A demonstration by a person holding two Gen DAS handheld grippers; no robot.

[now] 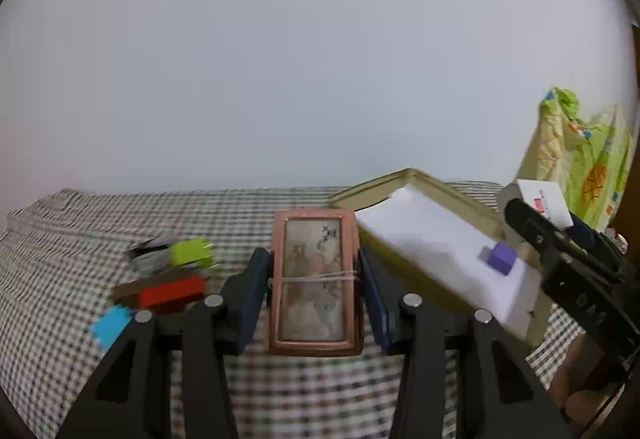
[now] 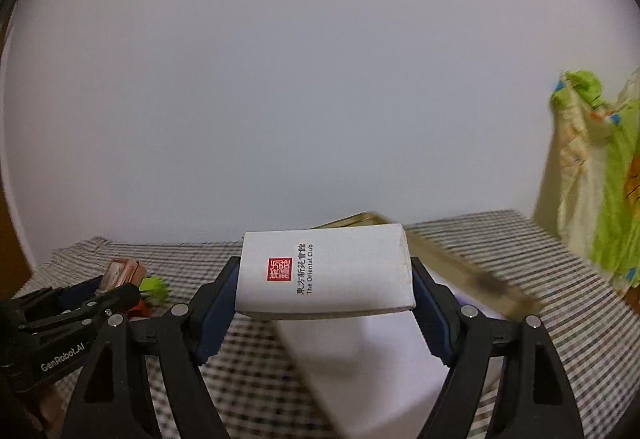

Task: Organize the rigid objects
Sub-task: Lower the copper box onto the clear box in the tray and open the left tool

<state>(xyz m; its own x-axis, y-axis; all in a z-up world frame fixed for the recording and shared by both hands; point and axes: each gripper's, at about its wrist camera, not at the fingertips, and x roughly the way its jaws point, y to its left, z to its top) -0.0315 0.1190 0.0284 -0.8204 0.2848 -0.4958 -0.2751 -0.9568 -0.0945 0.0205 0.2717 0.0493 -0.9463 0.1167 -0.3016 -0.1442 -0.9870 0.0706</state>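
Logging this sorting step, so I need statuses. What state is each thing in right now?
left gripper: shut on the copper tin, lifted
copper tin: held, rubber-banded
right gripper: shut on the white carton
white carton: held, closed
gold box: open, white lining
purple cube: inside gold box

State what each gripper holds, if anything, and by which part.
The left gripper clamps the copper-framed picture tin by its two long sides, about midway along. The right gripper clamps the white card box by its two short ends.

A home: checked tablecloth (image 1: 80,223), patterned bedding bundle (image 1: 580,159), plain wall (image 1: 320,59).
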